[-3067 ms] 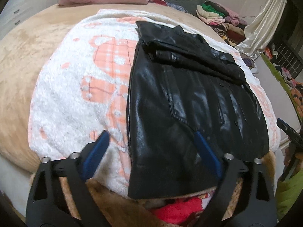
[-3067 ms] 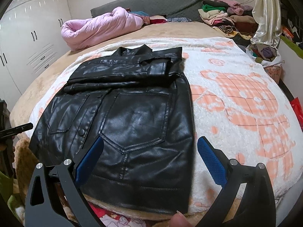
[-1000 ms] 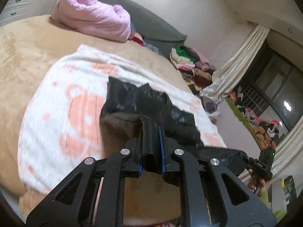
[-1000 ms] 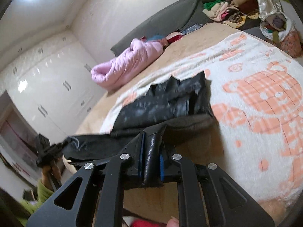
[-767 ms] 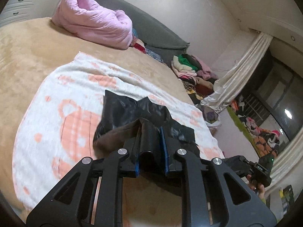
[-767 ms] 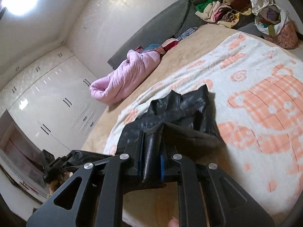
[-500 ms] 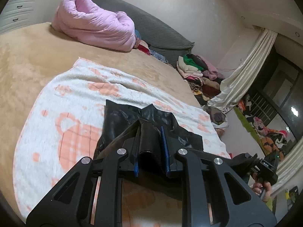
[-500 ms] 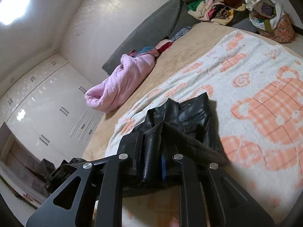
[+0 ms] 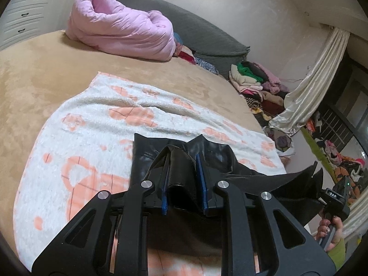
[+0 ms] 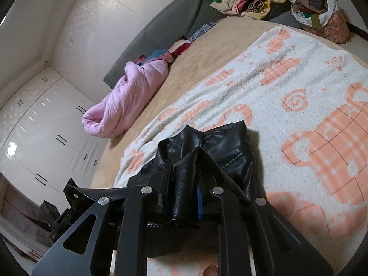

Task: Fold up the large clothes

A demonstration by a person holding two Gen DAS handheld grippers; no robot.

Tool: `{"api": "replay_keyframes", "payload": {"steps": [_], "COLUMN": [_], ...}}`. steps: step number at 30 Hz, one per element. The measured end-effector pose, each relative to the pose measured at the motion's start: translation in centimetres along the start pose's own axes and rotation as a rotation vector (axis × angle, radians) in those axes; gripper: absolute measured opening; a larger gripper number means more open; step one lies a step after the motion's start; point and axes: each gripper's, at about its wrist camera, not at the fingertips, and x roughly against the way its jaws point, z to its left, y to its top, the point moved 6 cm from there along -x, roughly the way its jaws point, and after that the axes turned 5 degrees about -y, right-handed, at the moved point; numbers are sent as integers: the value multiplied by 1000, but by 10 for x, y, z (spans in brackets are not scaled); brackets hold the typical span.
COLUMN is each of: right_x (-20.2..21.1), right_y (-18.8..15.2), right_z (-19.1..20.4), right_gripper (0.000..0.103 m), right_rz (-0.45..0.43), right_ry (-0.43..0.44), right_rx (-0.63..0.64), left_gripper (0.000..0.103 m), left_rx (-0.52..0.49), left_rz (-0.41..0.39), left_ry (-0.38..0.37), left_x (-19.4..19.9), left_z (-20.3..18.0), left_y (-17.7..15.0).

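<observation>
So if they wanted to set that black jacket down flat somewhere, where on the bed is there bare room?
Free: the white-and-orange blanket right of the jacket, and the tan bedspread between blanket and pink quilt. Crowded: the clothes pile by the curtain.

The jacket [image 9: 147,154] lies on the blanket [image 9: 96,119], near the blanket's front edge, and the blanket lies on the bed [image 9: 34,69]. At the far edge of the bed, against the headboard [image 9: 207,36], lies the rolled quilt [image 9: 119,30] — toward the bed's far left corner in the left wrist view. Beside the bed's far right corner stands a pile of clothes [image 9: 255,80], and a bag [image 10: 322,13] stands just beside it.
</observation>
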Motion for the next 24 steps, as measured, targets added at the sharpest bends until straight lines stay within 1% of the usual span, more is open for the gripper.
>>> {"api": "replay_keyframes", "payload": {"steps": [3, 9, 12, 16, 19, 21, 23, 24], "right_x": [-11, -39, -57, -75, -82, -82, -79, -77], "right_y": [4, 10, 10, 9, 12, 16, 21, 23], "right_z": [-4, -21, -30, -37, -43, -45, -47, -46], "right_gripper": [17, 19, 19, 25, 38, 53, 64, 64], "right_rz": [14, 31, 48, 55, 50, 39, 10, 1], "right_ry": [-15, -90, -121, -166, -162, -144, -153, -154], "right_rx": [-7, -28, -39, -18, -36, -56, -52, -45], "left_gripper": [13, 14, 14, 14, 16, 20, 21, 22], "left_rx": [3, 14, 34, 28, 21, 31, 25, 24], "left_rz": [16, 37, 53, 91, 93, 90, 86, 79], "left_ry": [11, 28, 23, 46, 58, 59, 63, 65], "left_x": [-17, -51, -66, -82, -87, -86, -85, -84], "left_z": [7, 24, 35, 45, 48, 51, 51, 51], "left_y": [3, 0, -2, -1, 2, 2, 3, 4]}}
